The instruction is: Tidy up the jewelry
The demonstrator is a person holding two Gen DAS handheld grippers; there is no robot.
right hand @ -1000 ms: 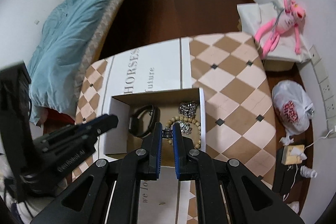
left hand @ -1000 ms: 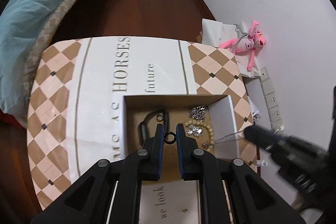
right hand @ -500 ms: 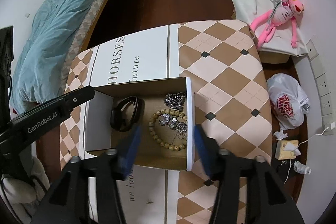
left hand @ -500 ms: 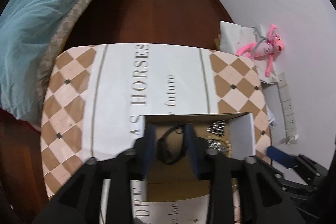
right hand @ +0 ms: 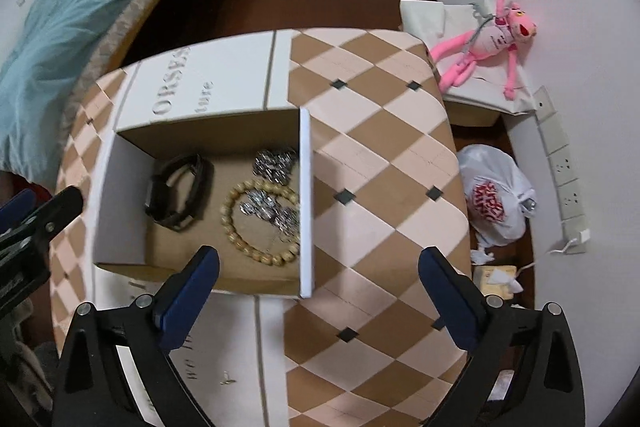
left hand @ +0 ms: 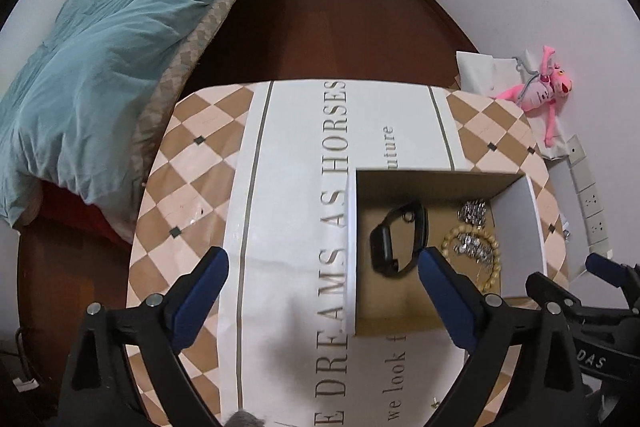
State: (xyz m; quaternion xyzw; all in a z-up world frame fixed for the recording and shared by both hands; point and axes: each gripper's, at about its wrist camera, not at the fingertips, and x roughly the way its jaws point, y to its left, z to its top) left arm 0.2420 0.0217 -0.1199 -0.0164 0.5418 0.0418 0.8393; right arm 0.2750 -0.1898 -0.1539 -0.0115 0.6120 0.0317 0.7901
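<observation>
An open cardboard box (left hand: 514, 227) (right hand: 306, 203) stands on the checkered table. Inside lie a black watch (left hand: 396, 243) (right hand: 180, 193), a wooden bead bracelet (left hand: 494, 269) (right hand: 230, 219) and silver pieces (left hand: 474, 213) (right hand: 276, 165). My left gripper (left hand: 322, 263) hovers above the box's left wall, its jaws opening wide with nothing gripped. My right gripper (right hand: 319, 259) hangs over the box's right wall, its jaws also opening, nothing pressed between them. Each gripper shows at the edge of the other's view: the right gripper (left hand: 600, 267), the left gripper (right hand: 40, 215).
The table (left hand: 192, 163) carries a cloth with brown checks and printed lettering. A bed with a teal duvet (left hand: 100, 59) stands to the left. By the right wall lie a pink plush toy (right hand: 486, 41), a white plastic bag (right hand: 496, 203) and wall sockets (right hand: 564, 179).
Both grippers have gone from shut to wide open. The left view has swung left, off the box's middle. The right gripper has come lower over the box.
</observation>
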